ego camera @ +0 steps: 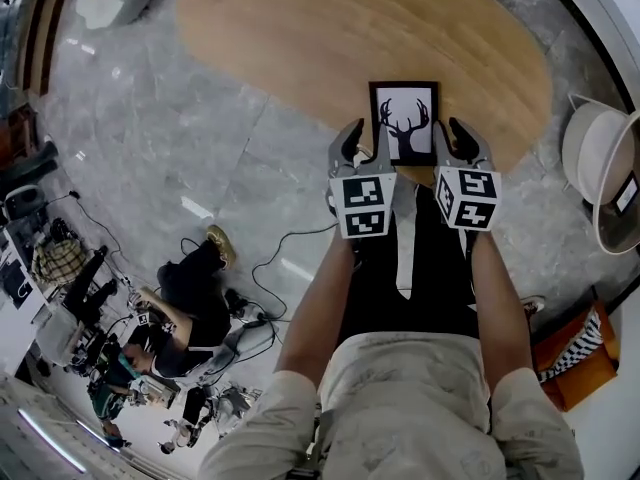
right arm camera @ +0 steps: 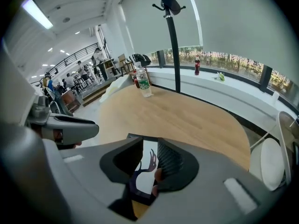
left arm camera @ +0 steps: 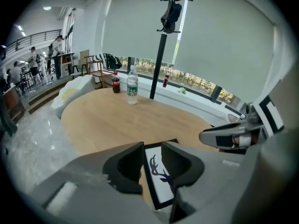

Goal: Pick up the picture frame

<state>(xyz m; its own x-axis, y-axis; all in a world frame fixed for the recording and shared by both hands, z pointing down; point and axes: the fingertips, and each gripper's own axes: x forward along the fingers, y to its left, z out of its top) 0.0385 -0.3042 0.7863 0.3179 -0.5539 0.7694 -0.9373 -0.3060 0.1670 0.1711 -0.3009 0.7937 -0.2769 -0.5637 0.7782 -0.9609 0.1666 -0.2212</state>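
Jaws apart, the left tool and right tool straddle the black rectangular picture frame on the oval wooden surface; uneven closing may skew it.

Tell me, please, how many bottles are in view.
3: a clear water bottle and a dark bottle together on the table, a small bottle on the windowsill; others may be hidden.

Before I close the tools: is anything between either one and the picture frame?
Nothing visible. The picture frame lies on the table near its edge, the left tool at its left side, the right tool at its right, both open with the frame showing between their jaws.
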